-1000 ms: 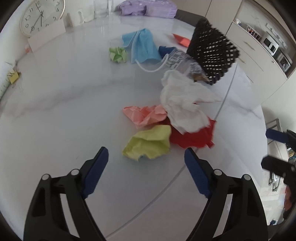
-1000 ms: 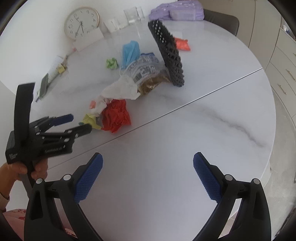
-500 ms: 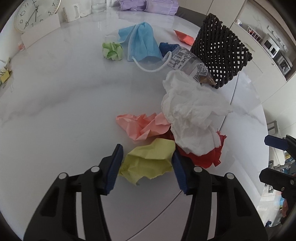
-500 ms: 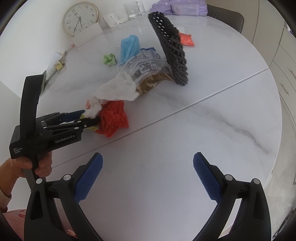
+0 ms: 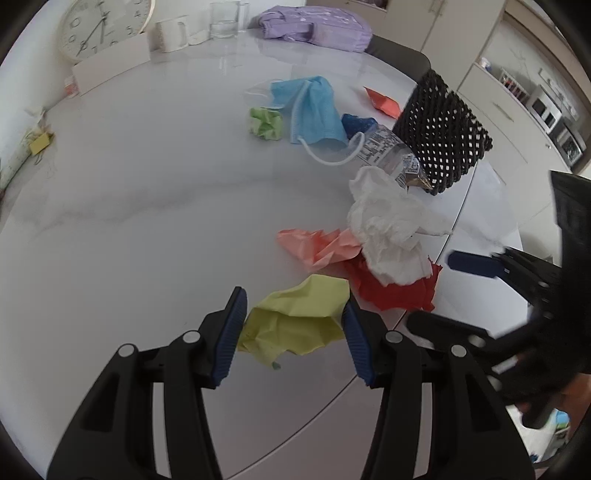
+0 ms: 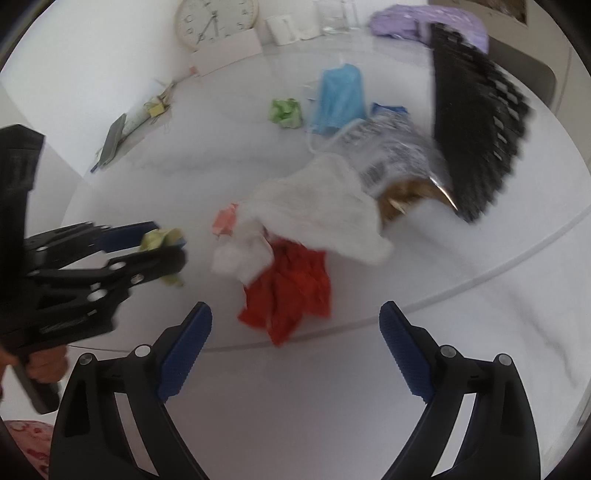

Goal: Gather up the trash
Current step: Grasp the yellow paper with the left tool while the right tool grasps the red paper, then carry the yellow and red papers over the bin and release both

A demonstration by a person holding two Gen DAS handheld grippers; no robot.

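My left gripper [image 5: 293, 328] is shut on a crumpled yellow-green paper [image 5: 295, 317], low over the white table [image 5: 147, 221]; the right wrist view shows it gripped [image 6: 162, 236] at the left. My right gripper [image 6: 295, 314] is open, its jaws closing, with the red paper [image 6: 291, 291] just ahead between the fingers, untouched. White tissue [image 5: 391, 229] lies on the red paper [image 5: 399, 291], beside pink paper [image 5: 317, 247]. Behind it a snack bag [image 5: 388, 155] spills from a tipped black mesh basket [image 5: 443, 136]. A blue mask [image 5: 314, 110], a green paper ball [image 5: 264, 123] and orange paper [image 5: 384, 101] lie further back.
A clock [image 5: 103, 29], cups [image 5: 173, 33], a glass [image 5: 223, 22] and a purple bag [image 5: 314, 26] line the far edge. A seam [image 5: 461, 210] crosses the table. The right gripper [image 5: 439, 291] reaches in from the right, close to my left fingers.
My left gripper moved onto the yellow-green paper and shut on it. My right gripper swung left and down toward the red paper, close beside the left gripper.
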